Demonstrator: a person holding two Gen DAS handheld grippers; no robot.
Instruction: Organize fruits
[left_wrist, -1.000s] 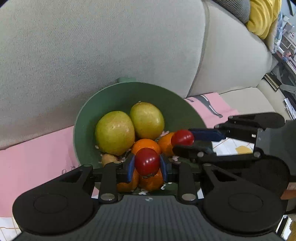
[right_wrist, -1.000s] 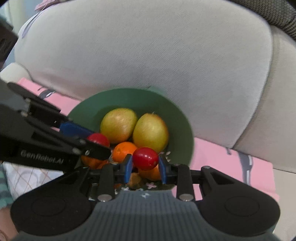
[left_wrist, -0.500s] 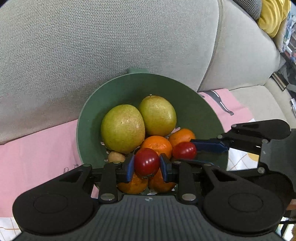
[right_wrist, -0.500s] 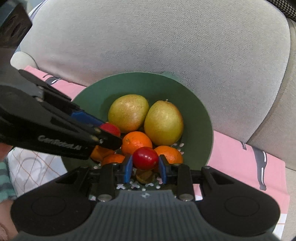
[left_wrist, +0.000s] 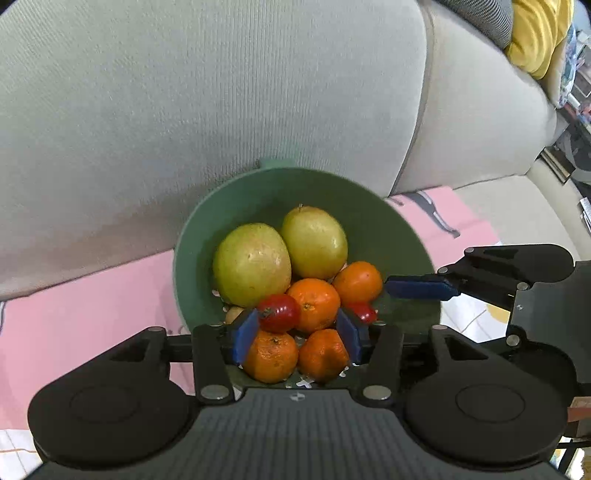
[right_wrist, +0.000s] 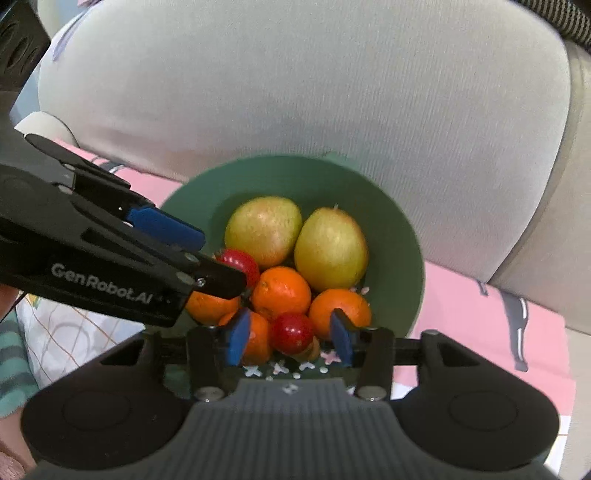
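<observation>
A green bowl (left_wrist: 369, 206) (right_wrist: 402, 236) on the sofa holds two yellow-green apples (left_wrist: 251, 264), several oranges (left_wrist: 314, 304) and two red cherry tomatoes. My left gripper (left_wrist: 297, 334) is open over the bowl's near side; one tomato (left_wrist: 277, 312) lies on the oranges beside its left finger. My right gripper (right_wrist: 290, 339) is open; the other tomato (right_wrist: 293, 332) lies loose between its fingers among the oranges. The right gripper's fingers (left_wrist: 421, 288) show in the left wrist view, and the left gripper's fingers (right_wrist: 166, 225) in the right wrist view.
The bowl leans against the grey sofa backrest (left_wrist: 184, 110) on a pink cloth (left_wrist: 85, 295). A yellow item (left_wrist: 535, 33) lies at the sofa's far right. A checked white cloth (right_wrist: 66, 332) lies left of the bowl.
Both grippers have opened and let go of their cherry tomatoes, which now rest in the bowl among the oranges. Both grippers moved closer over the bowl.
</observation>
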